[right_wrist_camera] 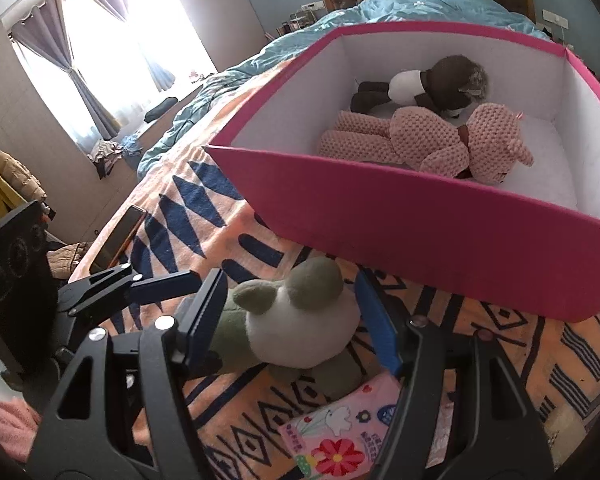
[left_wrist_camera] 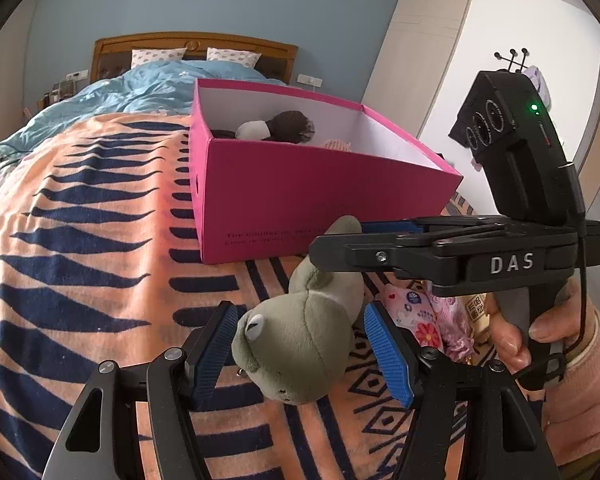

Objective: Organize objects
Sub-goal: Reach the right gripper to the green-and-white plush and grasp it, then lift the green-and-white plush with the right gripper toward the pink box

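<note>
Bedspread [left_wrist_camera: 80,280]: frog plush [left_wrist_camera: 300,344] legs hidden behind right gripper [left_wrist_camera: 336,240].

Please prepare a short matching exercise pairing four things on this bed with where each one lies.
Things:
1. green frog plush
2. pink knitted plush
3. floral packet
4. phone

Places:
A. at the blanket's edge, toward the window
B. inside the pink box
C. on the blanket between both pairs of tongs
D. on the blanket, nearest the right wrist camera, beside the frog

Pairs: 1-C, 2-B, 3-D, 4-A
</note>
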Demonstrator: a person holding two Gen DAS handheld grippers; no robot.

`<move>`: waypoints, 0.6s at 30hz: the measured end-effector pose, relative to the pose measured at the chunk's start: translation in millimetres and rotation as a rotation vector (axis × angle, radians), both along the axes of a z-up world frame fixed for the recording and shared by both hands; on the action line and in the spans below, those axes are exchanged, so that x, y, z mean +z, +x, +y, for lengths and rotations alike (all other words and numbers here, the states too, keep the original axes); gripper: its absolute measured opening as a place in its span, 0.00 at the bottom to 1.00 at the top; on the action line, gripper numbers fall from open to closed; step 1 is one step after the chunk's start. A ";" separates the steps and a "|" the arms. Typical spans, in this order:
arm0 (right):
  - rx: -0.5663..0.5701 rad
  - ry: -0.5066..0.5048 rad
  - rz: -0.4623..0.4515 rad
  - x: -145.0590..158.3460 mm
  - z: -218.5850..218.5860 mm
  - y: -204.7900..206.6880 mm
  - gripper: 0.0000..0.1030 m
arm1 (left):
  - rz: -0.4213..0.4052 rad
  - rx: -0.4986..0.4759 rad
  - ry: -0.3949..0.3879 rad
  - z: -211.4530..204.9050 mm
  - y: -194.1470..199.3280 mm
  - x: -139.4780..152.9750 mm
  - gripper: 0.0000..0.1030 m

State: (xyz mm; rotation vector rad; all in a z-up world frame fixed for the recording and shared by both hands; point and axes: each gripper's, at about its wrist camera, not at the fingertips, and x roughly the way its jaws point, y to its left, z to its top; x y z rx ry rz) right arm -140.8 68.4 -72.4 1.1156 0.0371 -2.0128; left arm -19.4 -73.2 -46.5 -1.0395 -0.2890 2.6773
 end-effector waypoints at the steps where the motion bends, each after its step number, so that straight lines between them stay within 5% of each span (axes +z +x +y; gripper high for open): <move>1: -0.002 0.003 0.001 -0.9 -0.7 -0.8 0.66 | -0.002 0.001 0.002 0.0 0.4 -0.6 0.66; 18: -0.002 -0.014 -0.005 -4.0 0.4 0.8 0.53 | -0.005 0.016 0.022 1.0 12.1 -2.5 0.66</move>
